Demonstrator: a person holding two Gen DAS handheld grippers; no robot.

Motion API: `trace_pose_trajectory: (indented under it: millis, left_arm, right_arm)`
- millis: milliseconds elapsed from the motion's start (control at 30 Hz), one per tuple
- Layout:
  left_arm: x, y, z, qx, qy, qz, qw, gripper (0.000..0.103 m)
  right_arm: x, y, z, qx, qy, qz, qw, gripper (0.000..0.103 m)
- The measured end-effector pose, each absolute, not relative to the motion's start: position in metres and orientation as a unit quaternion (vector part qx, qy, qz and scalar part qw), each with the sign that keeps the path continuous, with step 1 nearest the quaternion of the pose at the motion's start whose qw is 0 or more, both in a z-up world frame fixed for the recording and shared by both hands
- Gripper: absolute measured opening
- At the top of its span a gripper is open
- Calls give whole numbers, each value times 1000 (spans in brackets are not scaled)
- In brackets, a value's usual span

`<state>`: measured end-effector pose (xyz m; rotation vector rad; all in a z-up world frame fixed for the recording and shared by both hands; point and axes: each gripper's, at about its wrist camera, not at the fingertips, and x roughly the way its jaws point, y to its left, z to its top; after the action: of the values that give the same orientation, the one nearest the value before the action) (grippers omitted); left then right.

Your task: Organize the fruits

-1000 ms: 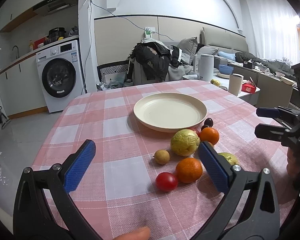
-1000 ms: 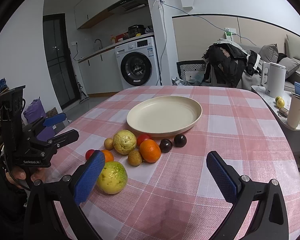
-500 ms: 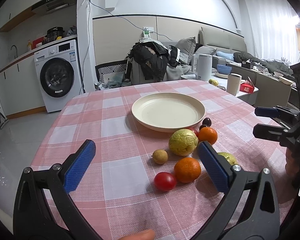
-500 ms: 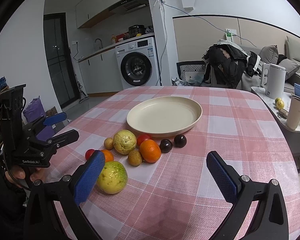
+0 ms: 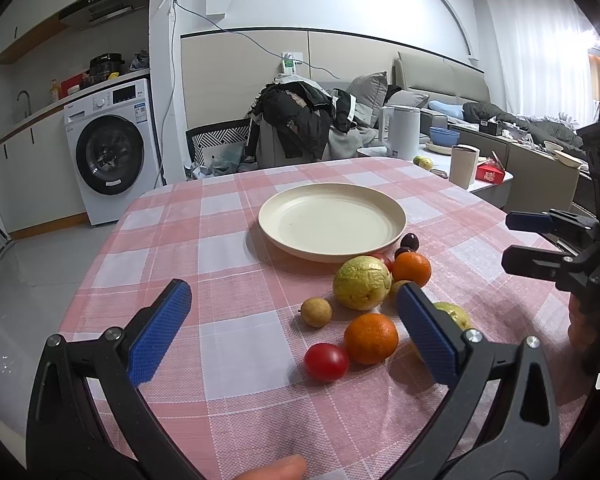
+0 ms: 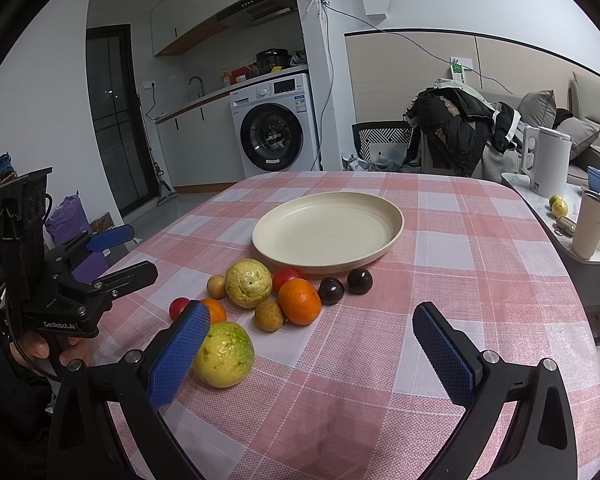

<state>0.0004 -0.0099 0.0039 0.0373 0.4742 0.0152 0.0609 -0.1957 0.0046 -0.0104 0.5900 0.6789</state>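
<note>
A cream plate (image 5: 332, 222) (image 6: 328, 232) sits bare on the pink checked tablecloth. In front of it lies a cluster of fruit: a yellow-green guava (image 5: 362, 282) (image 6: 248, 283), two oranges (image 5: 371, 338) (image 6: 299, 301), a red tomato (image 5: 326, 361), small brown fruits (image 5: 316, 312) (image 6: 269, 315), two dark plums (image 6: 346, 285) and a second guava (image 6: 224, 354). My left gripper (image 5: 290, 330) hovers open just short of the tomato and the near orange. My right gripper (image 6: 312, 350) is open too, its left finger beside the near guava.
The table's right edge drops to a low side table with a kettle (image 6: 548, 162), a cup (image 6: 594, 224) and bowls. A chair piled with clothes (image 5: 300, 120) stands behind the table. A washing machine (image 5: 112, 152) is at the far left.
Both grippers stay open and nearly still; the left wrist view has shifted slightly, with the fruit and plate sitting a touch further left and higher.
</note>
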Motion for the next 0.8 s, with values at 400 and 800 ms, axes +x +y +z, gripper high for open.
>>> trace_pose_trajectory:
  millis: [400, 800]
  left_arm:
    - [0, -10, 4, 18, 236, 8, 972, 102]
    - [3, -6, 3, 15, 246, 3, 969, 102]
  right_arm:
    - [61, -196, 4, -6, 286, 329, 900, 103]
    - [61, -194, 5, -17, 285, 328, 901, 103]
